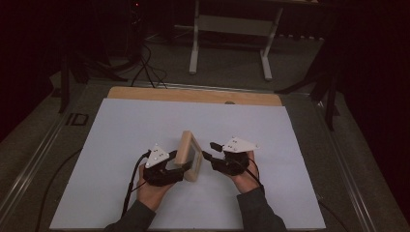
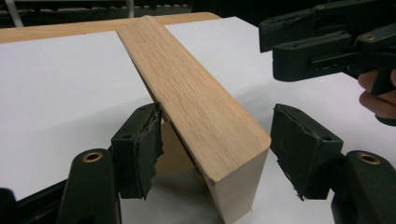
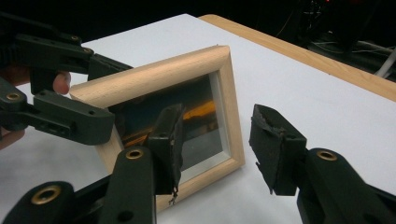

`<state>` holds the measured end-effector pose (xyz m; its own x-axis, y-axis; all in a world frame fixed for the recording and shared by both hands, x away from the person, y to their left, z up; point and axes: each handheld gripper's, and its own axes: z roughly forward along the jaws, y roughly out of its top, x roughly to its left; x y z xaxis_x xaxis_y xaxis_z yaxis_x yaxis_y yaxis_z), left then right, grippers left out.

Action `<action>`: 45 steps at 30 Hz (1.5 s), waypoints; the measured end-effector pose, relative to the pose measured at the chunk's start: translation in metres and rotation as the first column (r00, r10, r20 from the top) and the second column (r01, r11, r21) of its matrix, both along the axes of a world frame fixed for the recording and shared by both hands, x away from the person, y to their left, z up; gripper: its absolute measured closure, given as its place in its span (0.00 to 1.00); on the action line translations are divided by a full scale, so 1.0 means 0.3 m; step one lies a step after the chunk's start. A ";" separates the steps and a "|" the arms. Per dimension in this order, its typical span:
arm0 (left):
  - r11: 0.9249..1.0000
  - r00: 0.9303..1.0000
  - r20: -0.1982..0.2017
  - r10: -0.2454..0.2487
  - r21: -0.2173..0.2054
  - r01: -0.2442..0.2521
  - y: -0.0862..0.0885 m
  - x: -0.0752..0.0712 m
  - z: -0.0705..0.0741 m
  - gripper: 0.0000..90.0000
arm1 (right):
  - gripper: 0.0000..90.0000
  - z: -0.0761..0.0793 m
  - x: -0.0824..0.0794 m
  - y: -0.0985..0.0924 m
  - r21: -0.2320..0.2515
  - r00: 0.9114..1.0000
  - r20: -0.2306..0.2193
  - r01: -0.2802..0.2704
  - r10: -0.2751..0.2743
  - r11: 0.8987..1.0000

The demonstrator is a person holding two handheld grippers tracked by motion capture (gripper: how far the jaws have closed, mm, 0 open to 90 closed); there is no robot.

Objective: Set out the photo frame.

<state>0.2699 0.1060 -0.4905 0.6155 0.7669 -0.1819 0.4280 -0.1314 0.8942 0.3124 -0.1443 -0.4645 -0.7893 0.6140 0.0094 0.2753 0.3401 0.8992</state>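
Observation:
A light wooden picture frame point(image 1: 189, 154) stands upright on its edge near the front middle of the white sheet point(image 1: 145, 121). In the left gripper view I look along the frame's top edge point(image 2: 187, 88). My left gripper point(image 2: 219, 154) is open around its near end: the left pad sits close against the back, the right pad stands apart from the front. In the right gripper view the frame point(image 3: 154, 79) shows its dark glass. My right gripper point(image 3: 215, 140) is open just in front of the frame's lower corner. Across the frame I see the left gripper point(image 3: 109, 93) straddling its far end.
The white sheet covers a wooden tabletop whose bare back edge point(image 1: 193, 95) shows. Beyond the table stands a white-legged stand point(image 1: 232, 29), with cables point(image 1: 145, 67) on the dark floor. The right gripper point(image 2: 271, 46) hangs at the upper right of the left gripper view.

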 end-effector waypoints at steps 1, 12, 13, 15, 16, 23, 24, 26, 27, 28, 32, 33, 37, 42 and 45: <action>1.000 1.000 -0.002 0.001 0.000 -0.001 -0.001 0.001 -0.001 0.39 | 0.60 0.001 0.001 -0.002 0.002 1.000 0.002 0.000 0.000 1.000; 1.000 1.000 -0.016 -0.003 0.003 0.003 -0.003 0.006 -0.007 0.49 | 0.57 0.015 0.004 -0.021 0.013 1.000 0.009 0.009 -0.009 1.000; 1.000 1.000 -0.017 -0.004 0.003 0.004 -0.003 0.006 -0.007 0.49 | 0.56 0.016 0.005 -0.023 0.014 1.000 0.011 0.010 -0.010 1.000; 1.000 1.000 -0.021 -0.007 0.000 0.007 -0.004 0.006 -0.007 0.50 | 0.56 0.019 0.005 -0.026 0.016 1.000 0.010 0.013 -0.013 1.000; 1.000 1.000 -0.020 -0.008 0.000 0.008 -0.005 0.006 -0.007 0.51 | 0.56 0.020 0.006 -0.029 0.016 1.000 0.012 0.012 -0.012 1.000; 1.000 1.000 -0.022 -0.019 -0.005 0.019 -0.002 0.005 -0.005 0.57 | 0.54 0.028 0.008 -0.041 0.022 1.000 0.012 0.016 -0.016 1.000; 1.000 1.000 -0.022 -0.019 -0.005 0.019 -0.002 0.005 -0.005 0.58 | 0.54 0.028 0.008 -0.041 0.022 1.000 0.012 0.016 -0.016 1.000; 1.000 0.999 -0.022 -0.027 -0.006 0.027 -0.002 0.005 -0.004 0.60 | 0.52 0.031 0.009 -0.046 0.025 1.000 0.017 0.019 -0.019 1.000; 1.000 0.999 -0.022 -0.029 -0.006 0.029 -0.002 0.005 -0.003 0.61 | 0.51 0.032 0.010 -0.047 0.026 1.000 0.017 0.021 -0.021 0.999; 1.000 0.999 -0.022 -0.029 -0.006 0.029 -0.002 0.005 -0.003 0.62 | 0.51 0.032 0.010 -0.047 0.026 1.000 0.017 0.021 -0.021 0.999; 0.999 0.999 -0.022 -0.040 -0.004 0.039 -0.003 0.004 -0.002 0.64 | 0.50 0.036 0.012 -0.055 0.033 0.999 0.020 0.024 -0.025 0.999; 0.999 0.999 -0.021 -0.046 -0.002 0.046 -0.005 0.003 -0.001 0.65 | 0.50 0.038 0.013 -0.059 0.036 0.999 0.020 0.029 -0.029 0.999; 0.998 0.998 -0.016 -0.060 0.009 0.060 -0.010 0.001 0.001 0.66 | 0.49 0.042 0.014 -0.067 0.043 0.999 0.022 0.034 -0.035 0.998; 0.997 0.997 -0.003 -0.075 0.027 0.075 -0.019 -0.005 0.003 0.67 | 0.49 0.048 0.015 -0.075 0.052 0.999 0.024 0.041 -0.043 0.998; 0.995 0.996 0.010 -0.093 0.043 0.093 -0.026 -0.010 0.003 0.67 | 0.50 0.051 0.015 -0.080 0.060 0.999 0.023 0.046 -0.048 0.997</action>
